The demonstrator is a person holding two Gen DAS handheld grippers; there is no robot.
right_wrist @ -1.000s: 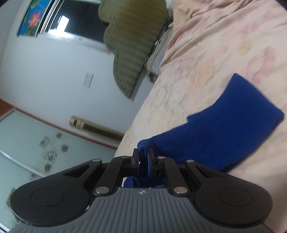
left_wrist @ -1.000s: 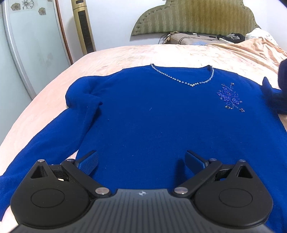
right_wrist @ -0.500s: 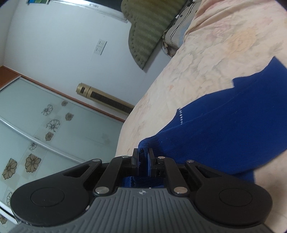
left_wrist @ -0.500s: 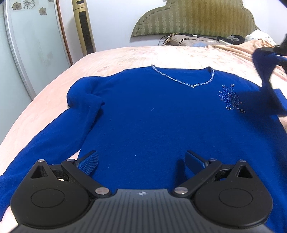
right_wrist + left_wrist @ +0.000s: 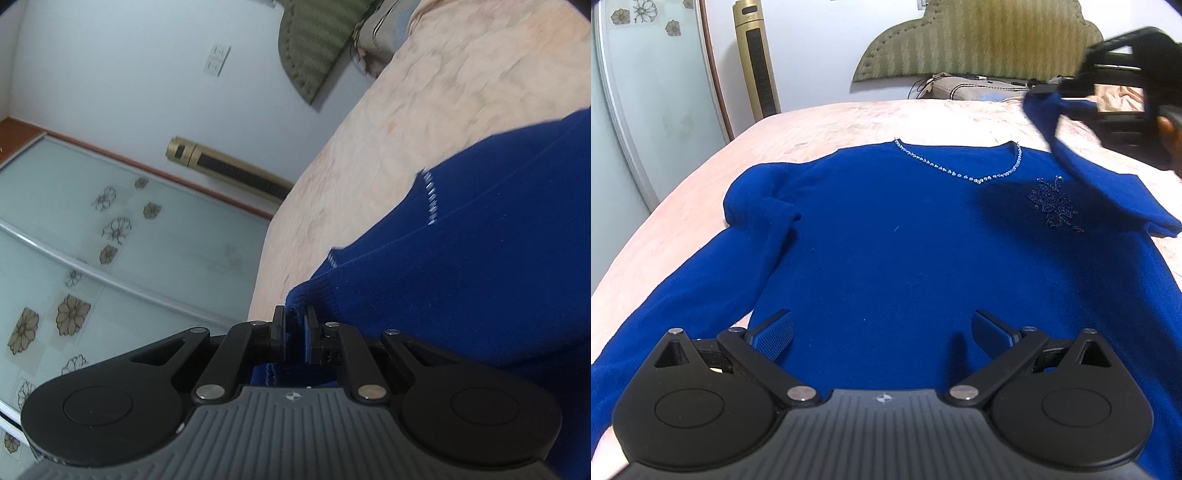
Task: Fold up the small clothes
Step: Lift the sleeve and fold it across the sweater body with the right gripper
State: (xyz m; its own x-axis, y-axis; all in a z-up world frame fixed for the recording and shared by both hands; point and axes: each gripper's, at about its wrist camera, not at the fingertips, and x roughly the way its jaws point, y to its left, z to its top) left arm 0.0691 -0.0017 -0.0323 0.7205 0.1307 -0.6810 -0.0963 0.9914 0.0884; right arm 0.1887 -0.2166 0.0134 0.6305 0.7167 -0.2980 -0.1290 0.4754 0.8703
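Observation:
A royal blue sweater (image 5: 905, 240) with a beaded V-neck lies flat, front up, on the bed. My left gripper (image 5: 882, 328) is open and empty, low over the sweater's hem. My right gripper (image 5: 295, 326) is shut on the cuff of the sweater's right sleeve (image 5: 310, 295). In the left wrist view the right gripper (image 5: 1045, 88) holds that sleeve (image 5: 1071, 155) lifted above the right shoulder, near the beaded flower (image 5: 1054, 203). The left sleeve (image 5: 683, 288) lies stretched out along the bed toward the near left.
The bed has a peach flowered cover (image 5: 849, 125) and a green padded headboard (image 5: 975, 37). Pillows and clutter (image 5: 964, 86) lie at the head. A gold tower fan (image 5: 757, 59) and a glass sliding door (image 5: 646, 92) stand to the left.
My right gripper has carried the right sleeve up and leftward, from the bed's right side to above the sweater's right shoulder. My left gripper has stayed still and open.

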